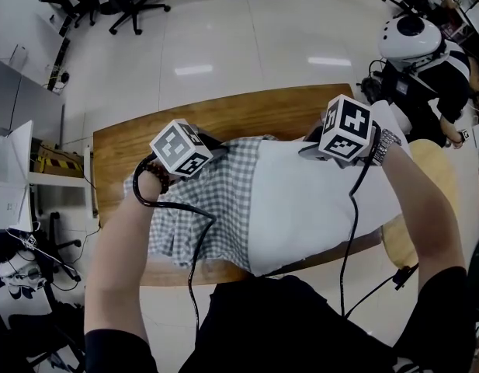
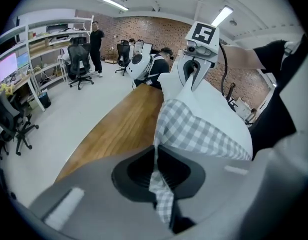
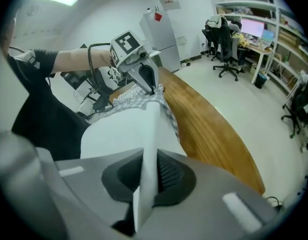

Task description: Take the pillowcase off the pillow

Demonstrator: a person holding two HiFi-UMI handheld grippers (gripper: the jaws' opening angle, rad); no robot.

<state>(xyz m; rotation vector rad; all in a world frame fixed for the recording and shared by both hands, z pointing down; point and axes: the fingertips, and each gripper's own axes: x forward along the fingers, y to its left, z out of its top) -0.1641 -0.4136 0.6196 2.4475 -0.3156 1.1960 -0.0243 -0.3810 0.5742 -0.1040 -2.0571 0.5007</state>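
A white pillow (image 1: 309, 200) lies across the wooden table (image 1: 247, 111). A grey-and-white checked pillowcase (image 1: 200, 208) covers its left part. My left gripper (image 1: 214, 144) is at the far left edge of the pillow, shut on a fold of the checked pillowcase (image 2: 193, 129); the cloth runs between its jaws (image 2: 156, 171). My right gripper (image 1: 310, 149) is at the far right edge, shut on a ridge of the bare white pillow (image 3: 119, 129), which passes between its jaws (image 3: 150, 176). Each gripper shows in the other's view: the right gripper (image 2: 193, 76), the left gripper (image 3: 146, 79). Both pinched folds are lifted off the table.
Black cables (image 1: 194, 231) hang from both grippers over the table's near edge. A round wooden stool (image 1: 435, 169) stands at the right end. A white desk (image 1: 14, 185) is at the left, office chairs (image 1: 134, 2) beyond, and a seated person (image 1: 437, 68) at the far right.
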